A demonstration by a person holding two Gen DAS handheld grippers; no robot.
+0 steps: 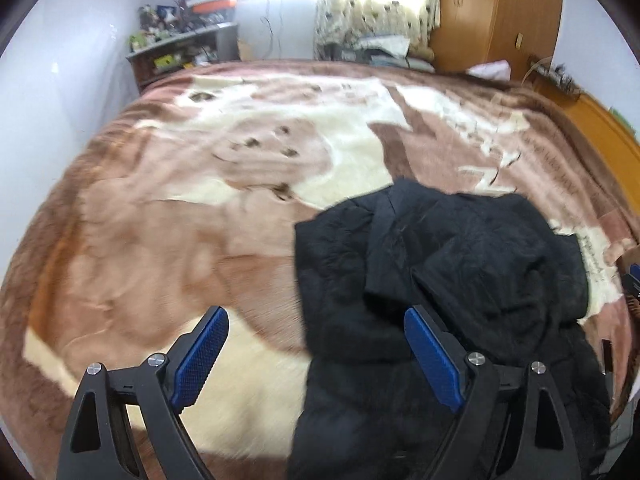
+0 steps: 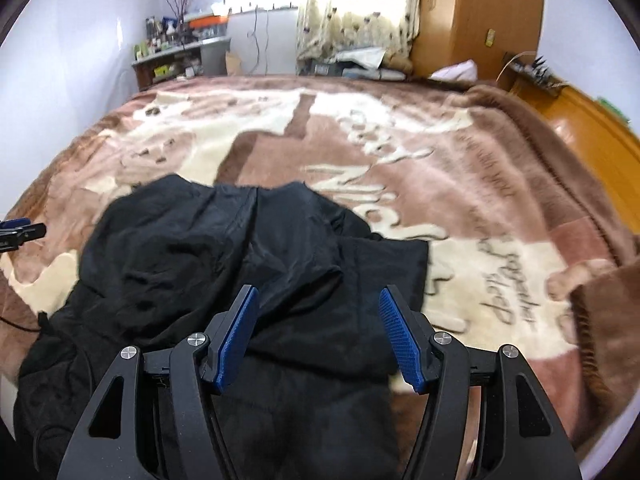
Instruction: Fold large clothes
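Observation:
A black garment (image 1: 440,272) lies crumpled on the bed, partly folded over itself. In the left wrist view it fills the lower right; my left gripper (image 1: 316,320) hovers above its left edge, open, with nothing between the blue pads. In the right wrist view the same black garment (image 2: 224,248) spreads across the lower left and centre. My right gripper (image 2: 318,300) hangs above it, open, its blue pads clear of the cloth. The tip of the left gripper (image 2: 20,230) shows at the left edge of the right wrist view.
A brown, pink and cream plush blanket (image 1: 200,184) covers the whole bed. A cluttered shelf (image 1: 180,48) stands at the far left corner, a curtained window behind, a wooden wardrobe (image 2: 472,16) at the far right, and orange wooden floor (image 2: 592,140) beside the bed.

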